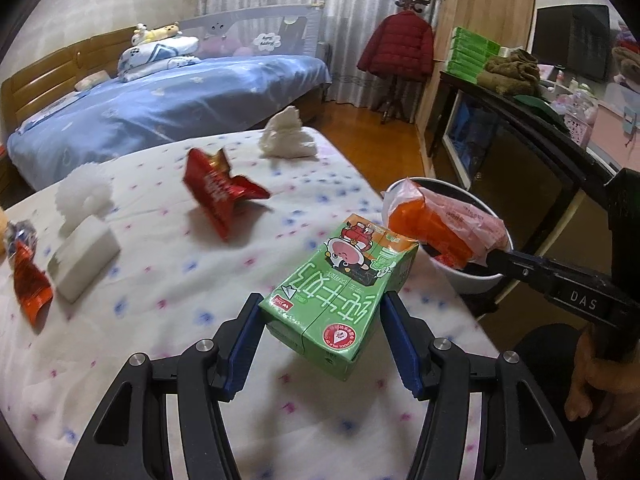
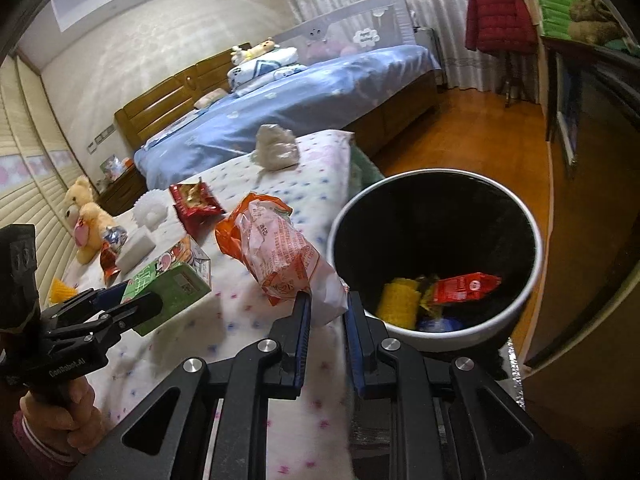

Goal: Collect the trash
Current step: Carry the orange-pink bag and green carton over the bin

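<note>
Trash spread over bed with white dotted sheet [image 1: 168, 280]; largest to smallest below.

Bed sheet: fills near and left of both views. Blue-quilted bed [image 1: 160, 104] beyond it, far left.

Trash bin [image 2: 520, 292], white outside, dark inside: off right edge of bed, on floor side. Inside, low down: yellow ribbed piece [image 2: 398, 300], red wrapper [image 2: 466, 286], other scraps too dim to name.

Green milk carton [image 1: 340, 284]: clamped between blue pads of left gripper [image 1: 320, 316], lifted clear of sheet, tilted, near right part of bed, close to bin rim.

Orange-and-pink snack bag [image 2: 280, 256]: pinched at its near end by right gripper [image 2: 326, 312], jaws nearly together on the thin film; bag held above bed edge, just left of bin mouth in right wrist view, partly over the rim in left wrist view.

Red crumpled wrapper [image 1: 220, 192]: mid-bed, blurred, unheld.

Crumpled white tissue wad [image 1: 286, 136]: far edge of bed, upright heap.

White box [image 1: 84, 260]: left part of bed, lying flat.

White spiky ball [image 1: 84, 196]: just beyond white box.

Small orange-red wrapper [image 1: 30, 284]: far left edge, near white box.

Teddy bear [image 2: 86, 216]: far left on bed, seen from right wrist only.
</note>
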Demonstrator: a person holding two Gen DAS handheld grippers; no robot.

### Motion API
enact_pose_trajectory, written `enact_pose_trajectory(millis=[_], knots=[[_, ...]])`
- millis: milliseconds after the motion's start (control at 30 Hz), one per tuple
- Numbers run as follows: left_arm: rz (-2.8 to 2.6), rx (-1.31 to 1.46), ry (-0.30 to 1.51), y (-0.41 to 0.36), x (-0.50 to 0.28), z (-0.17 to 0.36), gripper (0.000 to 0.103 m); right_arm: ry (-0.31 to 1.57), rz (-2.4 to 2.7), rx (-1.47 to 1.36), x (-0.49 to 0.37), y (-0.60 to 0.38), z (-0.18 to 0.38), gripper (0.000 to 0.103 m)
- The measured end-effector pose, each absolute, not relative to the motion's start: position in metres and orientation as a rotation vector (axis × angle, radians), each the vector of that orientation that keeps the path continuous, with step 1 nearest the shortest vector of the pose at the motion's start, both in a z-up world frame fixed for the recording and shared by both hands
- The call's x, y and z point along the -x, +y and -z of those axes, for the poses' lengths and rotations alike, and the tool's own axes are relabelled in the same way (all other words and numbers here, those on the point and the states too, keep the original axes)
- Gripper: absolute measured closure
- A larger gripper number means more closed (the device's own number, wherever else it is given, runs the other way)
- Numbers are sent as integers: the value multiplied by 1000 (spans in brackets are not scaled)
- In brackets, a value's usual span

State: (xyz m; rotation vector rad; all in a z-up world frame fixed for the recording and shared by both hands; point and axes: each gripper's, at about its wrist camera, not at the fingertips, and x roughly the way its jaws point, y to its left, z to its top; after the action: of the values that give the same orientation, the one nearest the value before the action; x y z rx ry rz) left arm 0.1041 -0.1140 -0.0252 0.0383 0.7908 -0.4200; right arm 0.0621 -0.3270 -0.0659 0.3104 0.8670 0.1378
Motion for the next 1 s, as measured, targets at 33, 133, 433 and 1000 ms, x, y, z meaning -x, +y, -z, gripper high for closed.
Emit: enact_pose_trajectory(millis=[33,133,433,1000], knots=[[423,-40,790,-117,-105,25,45,866,-130,-312,-61,-330,66,85],[436,-48,790,-127,-107,26,45,865,-111,-318,-59,-339,66,85],[473,-85,787,-153,-115,28,45,863,-62,-333,-54,-359,68,85],[495,-124,794,-190,-130,36,45,858,23,-349,-48,-387,72,85]])
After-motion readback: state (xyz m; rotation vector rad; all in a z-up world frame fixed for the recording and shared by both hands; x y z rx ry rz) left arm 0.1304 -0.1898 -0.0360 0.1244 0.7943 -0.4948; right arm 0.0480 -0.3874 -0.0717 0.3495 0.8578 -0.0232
